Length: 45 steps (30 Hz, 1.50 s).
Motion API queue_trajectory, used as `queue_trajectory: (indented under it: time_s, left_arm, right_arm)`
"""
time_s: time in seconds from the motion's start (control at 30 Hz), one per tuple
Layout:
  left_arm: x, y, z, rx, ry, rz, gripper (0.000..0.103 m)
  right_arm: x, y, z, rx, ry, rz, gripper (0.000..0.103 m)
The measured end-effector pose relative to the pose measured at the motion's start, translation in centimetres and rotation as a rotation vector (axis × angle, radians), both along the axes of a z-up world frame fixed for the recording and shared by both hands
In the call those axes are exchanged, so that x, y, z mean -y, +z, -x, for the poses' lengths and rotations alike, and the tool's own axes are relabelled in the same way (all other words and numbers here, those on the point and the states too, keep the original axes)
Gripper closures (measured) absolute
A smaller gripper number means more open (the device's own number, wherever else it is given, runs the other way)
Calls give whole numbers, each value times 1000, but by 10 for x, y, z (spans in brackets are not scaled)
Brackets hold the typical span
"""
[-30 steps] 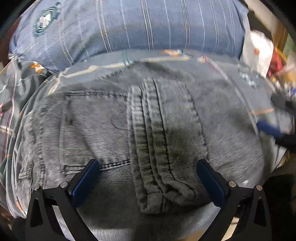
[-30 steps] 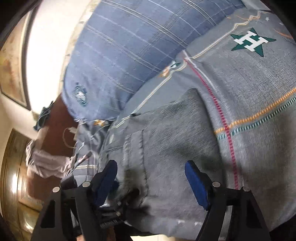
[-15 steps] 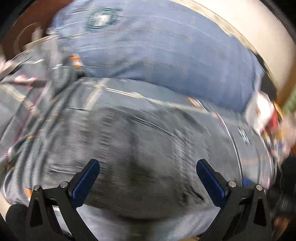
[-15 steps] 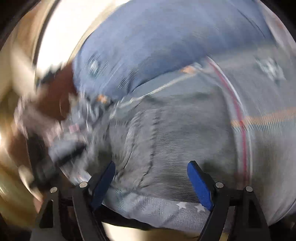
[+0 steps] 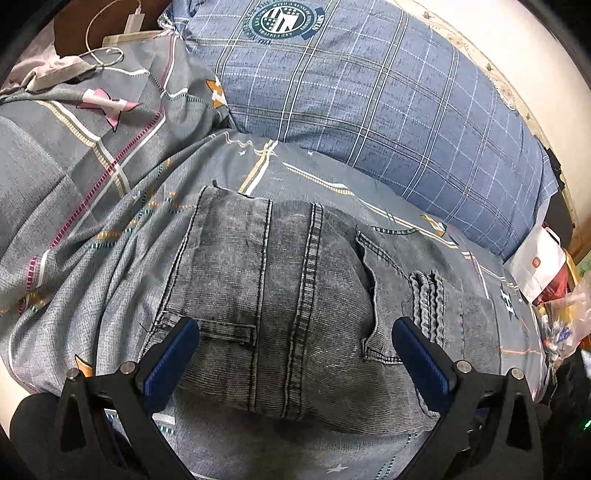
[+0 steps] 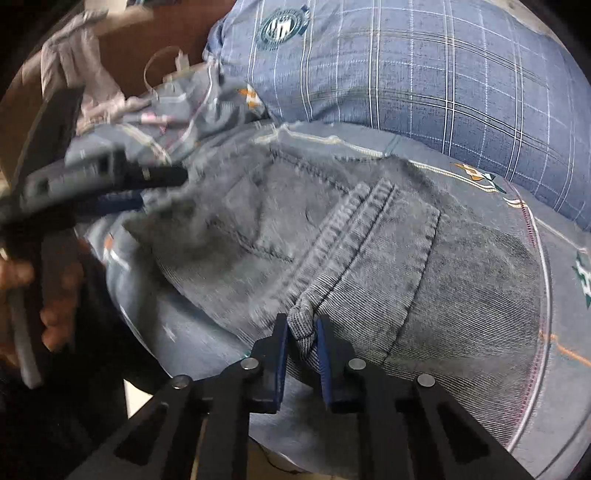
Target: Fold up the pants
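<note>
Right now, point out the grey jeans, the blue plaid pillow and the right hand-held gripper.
grey jeans (image 5: 295, 302): left wrist view, on the central stitched seam.
blue plaid pillow (image 5: 369, 92): left wrist view, on the checked cover's middle.
right hand-held gripper (image 6: 301, 332): right wrist view, between fingertips pinching a denim fold.

Bed sheet (image 5: 92, 229), grey with striped lines and star prints, spreads under and ahead of the jaws. Blue plaid pillow (image 5: 369, 85) with round crest lies far ahead, against a cream wall (image 5: 517, 48). Brown headboard (image 5: 74, 33) ahead-left, white charger cable (image 5: 107, 51) on it. White paper bag (image 5: 535, 266) at right edge. Indoor light, warm.
</note>
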State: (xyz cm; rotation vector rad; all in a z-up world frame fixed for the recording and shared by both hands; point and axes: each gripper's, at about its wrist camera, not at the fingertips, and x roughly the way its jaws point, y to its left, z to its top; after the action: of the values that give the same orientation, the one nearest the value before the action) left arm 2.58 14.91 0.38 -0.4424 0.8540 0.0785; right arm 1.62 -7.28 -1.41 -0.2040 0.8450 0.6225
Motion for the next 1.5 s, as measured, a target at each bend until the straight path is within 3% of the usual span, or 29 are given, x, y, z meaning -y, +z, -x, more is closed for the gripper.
queue_trajectory:
  time_s: [0.1,0.17,0.23,0.27,0.3,0.37,0.47,0.53,0.6,0.67,0.73,0.83,0.9,1.0,1.07,1.13,1.23,1.3,1.37,1.5]
  left_arm:
    - [7,-1,-1,-5,-18,-1,0]
    - [14,-1,1,-10,-40,-6,0]
    - [24,3,2,-4,-66,-29,0]
    - [29,5,1,-1,-75,-34,0]
    - [36,8,1,3,-92,-38,0]
    - [53,14,-3,8,-142,-50,0]
    - [84,23,-10,24,-220,-81,0]
    - [109,26,-15,32,-282,-103,0]
    - [132,20,-20,15,-341,-135,0]
    - [153,-1,-29,-74,-391,-218,0]
    - [168,-28,-35,-166,-419,-289,0]
    - [174,-31,-29,-135,-414,-353,0]
    - [174,-30,-30,-144,-410,-339,0]
    - [171,-29,-31,-147,-419,-334,0]
    - [165,-24,-29,-144,-419,-309,0]
    - [151,-11,-21,-97,-406,-249,0]
    - [117,10,-3,2,-341,-98,0]
    - [77,20,14,67,-253,48,0]
    - [45,21,28,82,-159,148,0]
    - [-29,2,54,58,96,345,0]
  right_arm:
    - [-7,-17,-15,-104,1,-66,82]
    - [0,-20,-14,-92,6,-119,80]
    - [13,-15,-16,-134,2,-202,59]
    - [25,-8,-15,-135,-21,-252,43]
    - [33,-3,-14,-123,-40,-280,40]
    - [54,10,-13,-103,-78,-347,40]
    - [99,12,-22,-132,-234,-478,38]
    - [130,-12,-35,-255,-353,-562,38]
    - [144,-44,-46,-403,-442,-560,43]
    - [157,-46,-46,-424,-455,-654,44]
    - [156,-28,-51,-380,-437,-632,43]
    - [157,4,-68,-310,-403,-650,41]
    - [154,17,-94,-305,-381,-690,28]
    - [154,6,-143,-355,-442,-702,25]
    - [151,-26,-173,-472,-475,-668,23]
    - [161,-24,-168,-450,-494,-765,24]
    - [159,5,-136,-341,-463,-724,23]
    - [154,19,-110,-268,-421,-700,23]
    - [148,22,-88,-212,-396,-686,22]
    - [146,2,-70,-207,-381,-640,22]
